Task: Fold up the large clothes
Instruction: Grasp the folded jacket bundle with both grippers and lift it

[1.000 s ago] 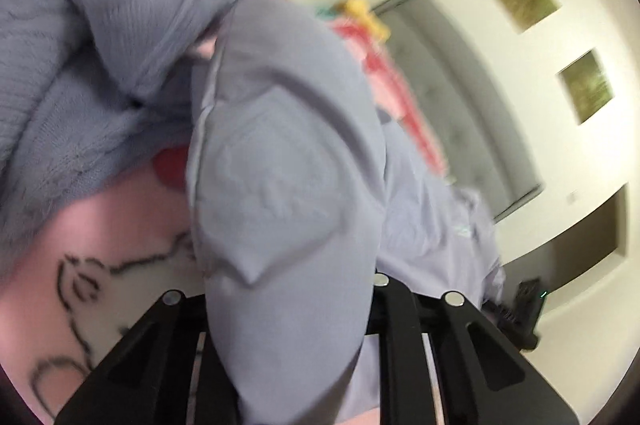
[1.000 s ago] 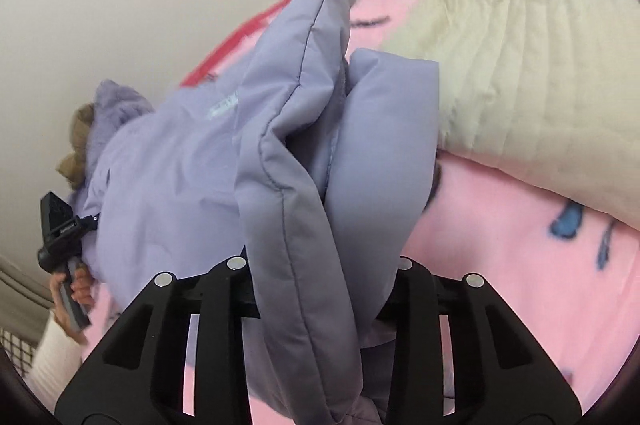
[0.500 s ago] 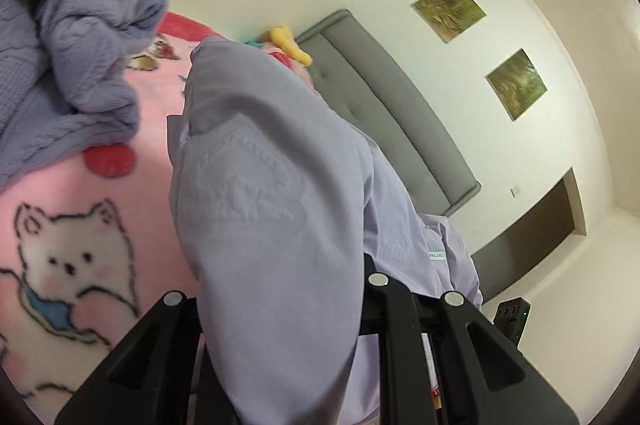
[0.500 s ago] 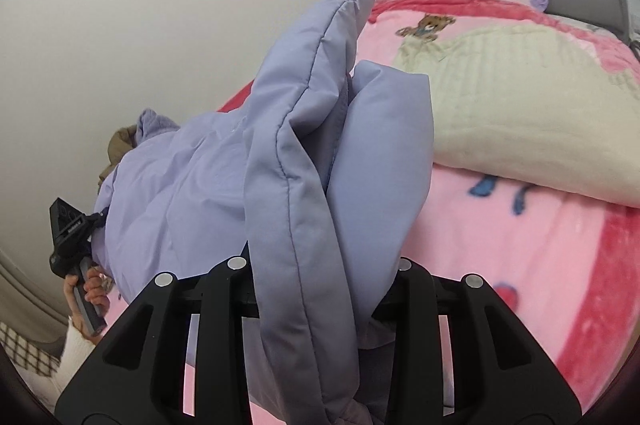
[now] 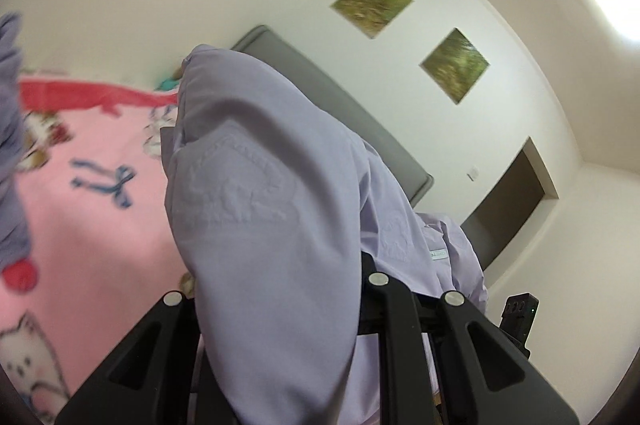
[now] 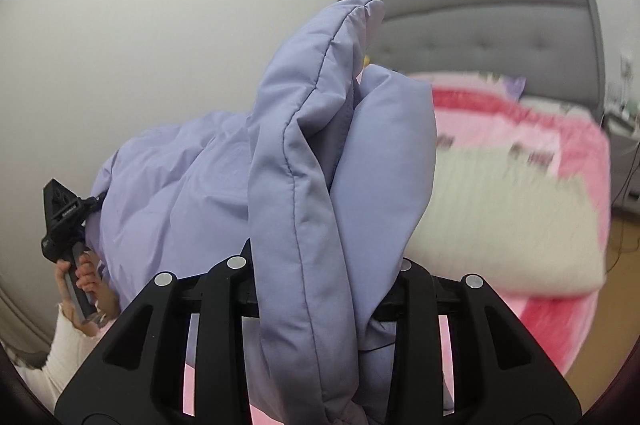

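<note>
- Left gripper [image 5: 280, 289]: both black jaws are pressed onto a thick fold of the lilac padded jacket [image 5: 256, 209]; the cloth fills the gap between them and bulges up in front of the lens
- Right gripper [image 6: 324, 273]: jaws clamp a stitched, padded edge of the same jacket [image 6: 312, 161], with two layers standing up between them
- Jacket position: held in the air over the bed, stretched between the two grippers; in the right wrist view its body runs leftward to the left gripper [image 6: 64, 213], seen at the far end of the garment
- Small light label [image 5: 438, 254] sits on the jacket's outer face, right of the left jaws
- The person's left hand [image 6: 82, 279] wraps the handle of the left gripper; a cream sleeve [image 6: 70, 341] covers the wrist
- Bed: a pink blanket [image 5: 92, 225] with cartoon prints and a red border covers it; a cream quilted pillow [image 6: 512, 221] lies on the blanket towards the head end
- Grey padded headboard [image 6: 500, 25] stands at the head end against a white wall
- A second lilac knitted garment [image 5: 10, 129] shows at the left edge of the left wrist view, blurred
- Two greenish pictures [image 5: 372, 3] hang on the wall above the headboard
- A dark doorway [image 5: 516, 193] opens beyond the bed's far corner
</note>
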